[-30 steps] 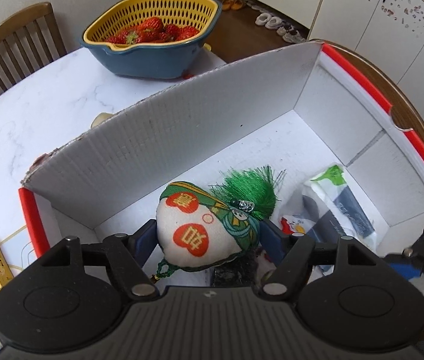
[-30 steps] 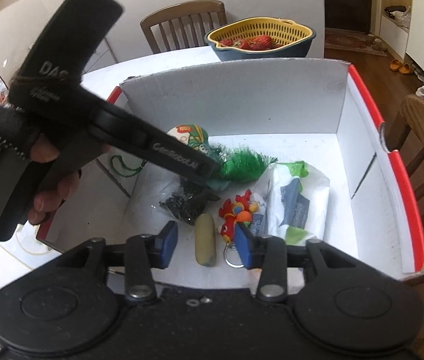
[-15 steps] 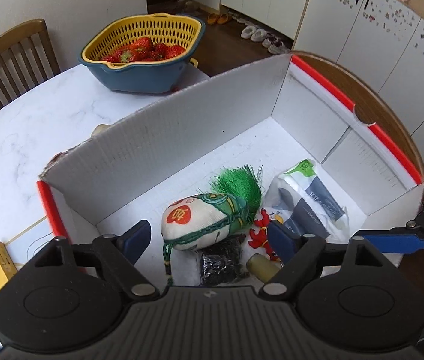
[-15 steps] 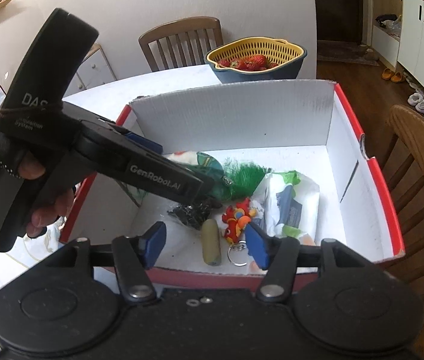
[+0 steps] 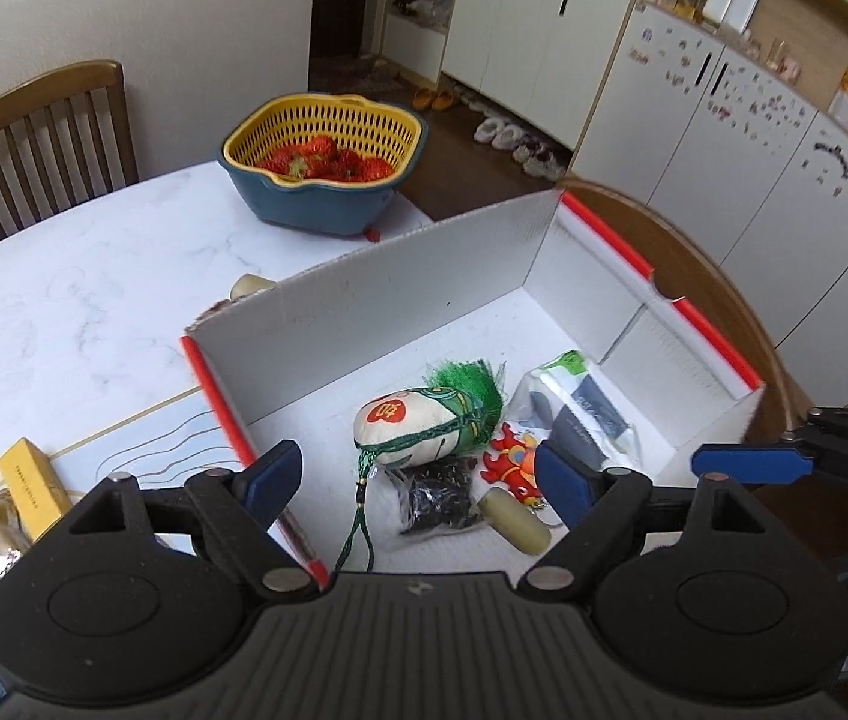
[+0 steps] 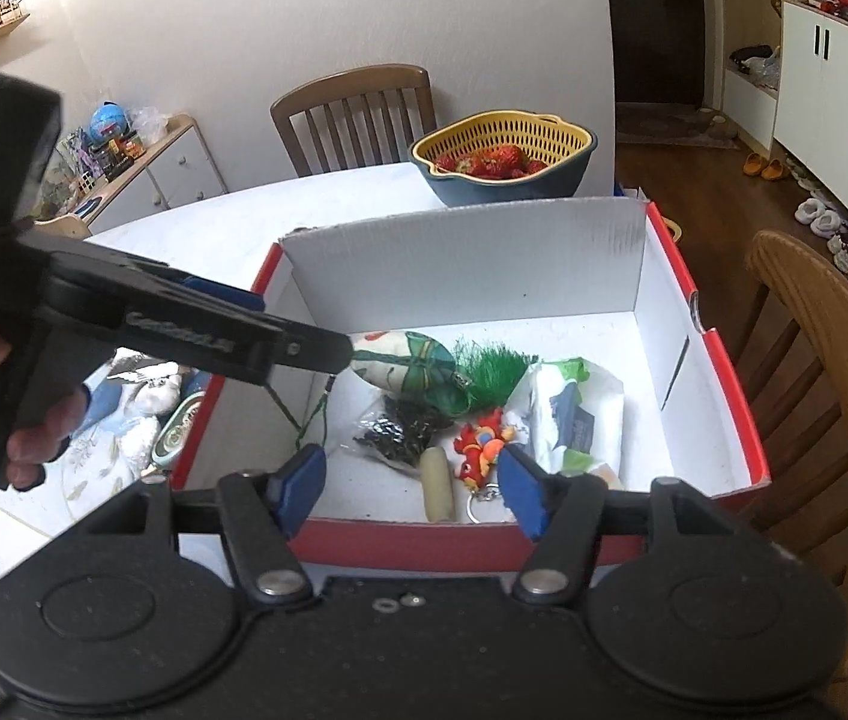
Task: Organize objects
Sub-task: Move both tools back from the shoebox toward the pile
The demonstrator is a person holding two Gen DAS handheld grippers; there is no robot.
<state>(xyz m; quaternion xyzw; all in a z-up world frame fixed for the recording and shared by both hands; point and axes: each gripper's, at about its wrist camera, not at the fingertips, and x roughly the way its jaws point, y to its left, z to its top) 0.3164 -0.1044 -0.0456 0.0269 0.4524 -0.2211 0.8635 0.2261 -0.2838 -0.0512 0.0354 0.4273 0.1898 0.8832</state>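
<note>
Both grippers hang above the near edge of the box [image 5: 424, 288], and neither holds anything. The left gripper [image 5: 417, 480] has its jaws wide apart and empty. The right gripper [image 6: 411, 483] has jaws that are opening, with nothing between them; the things seen in that gap lie well below on the box floor.

The sorted things sit in a tight heap by the near wall: the pouch [image 5: 417, 426] with its green tassel [image 5: 472, 381], the black packet [image 5: 439, 495] just under it, the tan stick [image 6: 439, 483], the red keychain [image 6: 481, 450] and the white bag [image 6: 574, 414]. The pouch's cord [image 5: 360, 516] trails toward the near rim.

The main risk is that cord: a left finger swinging low across the rim can catch it and drag the pouch out again. The two grippers are also close together, so a careless turn can knock one against the other or against the thin cardboard wall and shove the box. More things wait on the table [image 5: 63, 300] left of the box, such as the yellow box [image 5: 33, 483]; dropped onto the crowded near corner, they will likely pile and slide, while the far half lies bare
</note>
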